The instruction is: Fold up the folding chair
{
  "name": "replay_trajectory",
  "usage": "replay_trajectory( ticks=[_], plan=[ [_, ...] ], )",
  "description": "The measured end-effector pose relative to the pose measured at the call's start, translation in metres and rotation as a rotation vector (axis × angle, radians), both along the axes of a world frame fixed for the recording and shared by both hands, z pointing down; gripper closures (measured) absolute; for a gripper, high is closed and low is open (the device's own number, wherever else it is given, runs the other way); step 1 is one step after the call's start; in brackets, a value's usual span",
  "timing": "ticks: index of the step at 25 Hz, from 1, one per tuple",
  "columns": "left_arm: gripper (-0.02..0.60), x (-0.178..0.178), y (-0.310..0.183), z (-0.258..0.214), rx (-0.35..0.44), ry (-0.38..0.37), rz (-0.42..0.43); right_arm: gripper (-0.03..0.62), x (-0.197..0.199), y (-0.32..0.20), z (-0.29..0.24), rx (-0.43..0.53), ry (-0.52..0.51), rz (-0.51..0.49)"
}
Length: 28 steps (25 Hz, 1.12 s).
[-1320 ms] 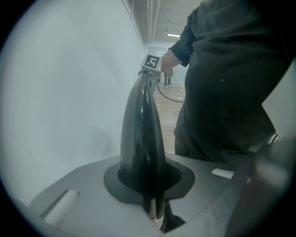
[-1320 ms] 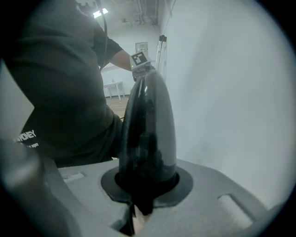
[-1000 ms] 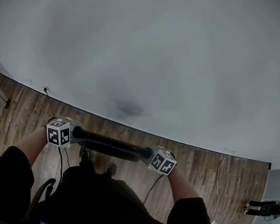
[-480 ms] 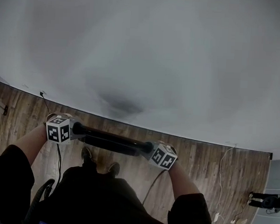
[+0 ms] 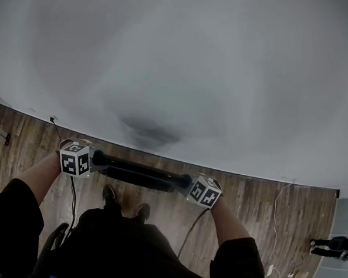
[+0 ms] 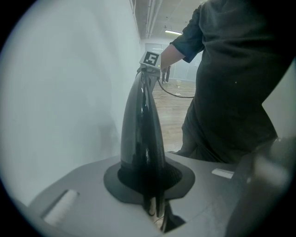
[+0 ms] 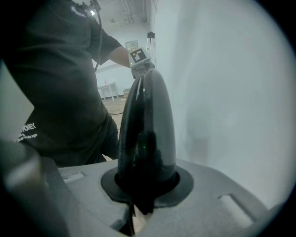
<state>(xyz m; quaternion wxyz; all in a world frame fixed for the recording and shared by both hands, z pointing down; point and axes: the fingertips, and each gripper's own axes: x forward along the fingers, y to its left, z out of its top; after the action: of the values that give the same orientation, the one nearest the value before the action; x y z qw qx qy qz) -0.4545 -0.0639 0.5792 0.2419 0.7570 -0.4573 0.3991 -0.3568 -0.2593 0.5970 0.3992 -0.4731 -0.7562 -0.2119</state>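
Chair (image 5: pixel 140 168) is at 6 o'clock in the head view, off the floor (image 5: pixel 258 211). It's carried edge-on and shows as a slim black bar with a second dark strip just under it, so it reads as flat.

Left gripper (image 5: pixel 93 159) is on the bar's 9 o'clock end, with its jaws clenched on the chair. Its own view shows the glossy black edge coming straight out from between the jaws and running to the other gripper's marker cube at 12 o'clock.

Right gripper (image 5: pixel 188 182) is on the 3 o'clock end, slightly lower in the frame. It's also clamped on the chair, and its own view shows the same thing mirrored.

The bar spans the two grippers, tilted a bit down toward the right one.

Wall (image 5: pixel 195 78) is white and fills everything from 9 through 12 to 3 o'clock. The chair sits close in front of it, but I can't tell if they touch.

Shoes (image 5: pixel 109 194) are just below the chair on the wood floor. A cable (image 5: pixel 191 229) trails at 5 o'clock, and a thinner one runs down past the left gripper at 8 o'clock.
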Motion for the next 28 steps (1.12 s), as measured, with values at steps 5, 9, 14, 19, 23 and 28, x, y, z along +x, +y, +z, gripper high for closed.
replay_trajectory(
  ticks=[5,9,14,19,23,28],
  plan=[
    [0.531,-0.002,-0.003,0.000,-0.002,-0.007,-0.005,0.543,-0.003,-0.003,0.001,0.003,-0.001,-0.005],
    [0.530,-0.003,-0.006,0.003,0.000,-0.009,-0.008,0.542,-0.005,-0.006,0.006,0.001,0.000,-0.005],
    [0.526,-0.013,-0.007,0.003,-0.008,-0.003,-0.012,0.539,-0.015,-0.008,0.006,-0.001,0.000,-0.008],
    [0.514,-0.024,-0.015,0.003,-0.004,-0.001,-0.036,0.521,-0.026,-0.016,0.006,-0.010,-0.023,0.028],
    [0.503,-0.046,-0.028,0.004,0.013,0.001,-0.069,0.498,-0.049,-0.027,0.005,-0.023,-0.067,0.078],
    [0.480,-0.059,-0.038,0.005,0.037,-0.022,-0.110,0.459,-0.064,-0.036,0.001,-0.002,-0.149,0.155]
  ],
)
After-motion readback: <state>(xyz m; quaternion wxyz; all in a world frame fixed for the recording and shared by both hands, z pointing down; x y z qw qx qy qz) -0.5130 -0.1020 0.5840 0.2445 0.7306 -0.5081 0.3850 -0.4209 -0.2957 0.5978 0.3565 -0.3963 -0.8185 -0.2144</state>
